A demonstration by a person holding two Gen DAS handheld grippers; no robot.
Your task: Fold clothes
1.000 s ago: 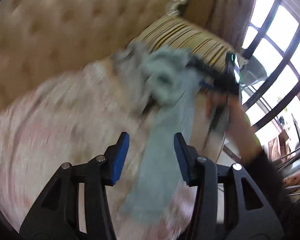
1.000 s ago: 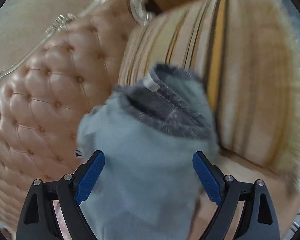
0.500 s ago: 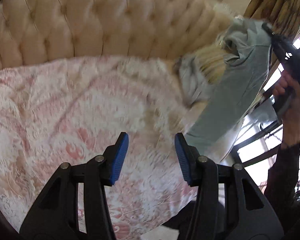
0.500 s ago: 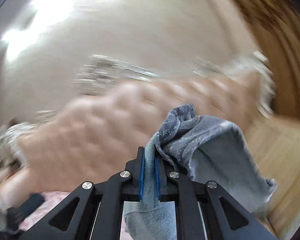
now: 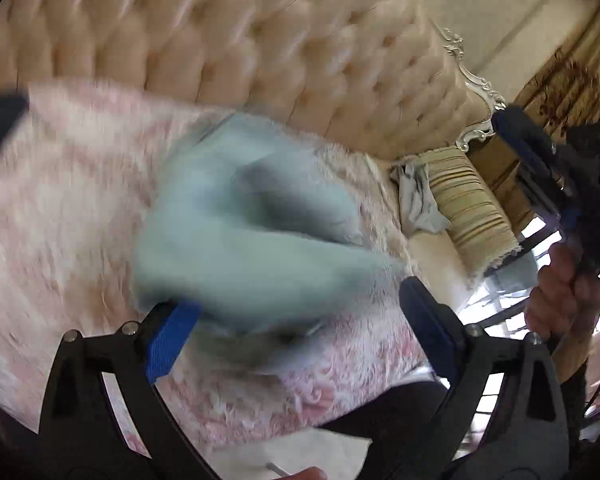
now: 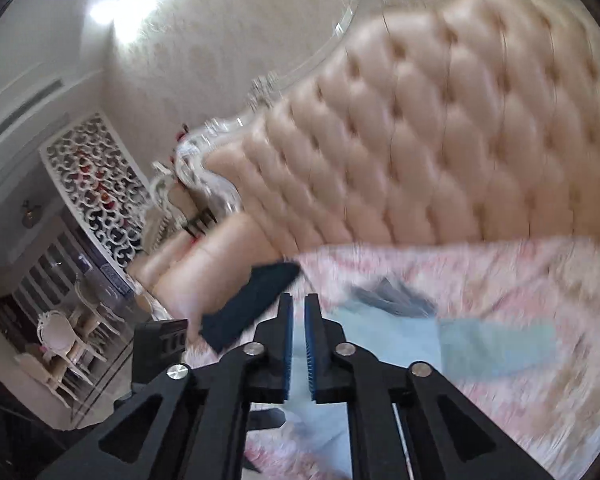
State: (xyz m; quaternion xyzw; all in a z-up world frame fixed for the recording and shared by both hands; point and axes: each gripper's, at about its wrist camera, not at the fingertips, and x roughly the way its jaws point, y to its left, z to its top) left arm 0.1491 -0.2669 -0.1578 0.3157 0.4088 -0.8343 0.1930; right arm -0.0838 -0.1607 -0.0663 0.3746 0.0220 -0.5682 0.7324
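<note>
A light blue-grey garment lies bunched and blurred on the pink patterned cover of a sofa, in front of its tufted cream backrest. In the right wrist view the same cloth spreads across the cover, with a darker grey lining showing at its far edge

The left tongs are spread wide, nothing between their blue pads, and hover just over the near edge of the garment; that opening suits taking a fresh hold on a hem or corner, though which part they are aimed at is too blurred to tell

The right tongs are nearly closed, with pale cloth visible in the narrow gap and beneath them; it looks like they pinch an edge of the garment, probably to keep one side pinned or lifted while it is laid flat

A second grey piece sits crumpled against a striped cushion at the sofa's end, well apart, seemingly set aside. A dark folded item rests at the cover's other end
</note>
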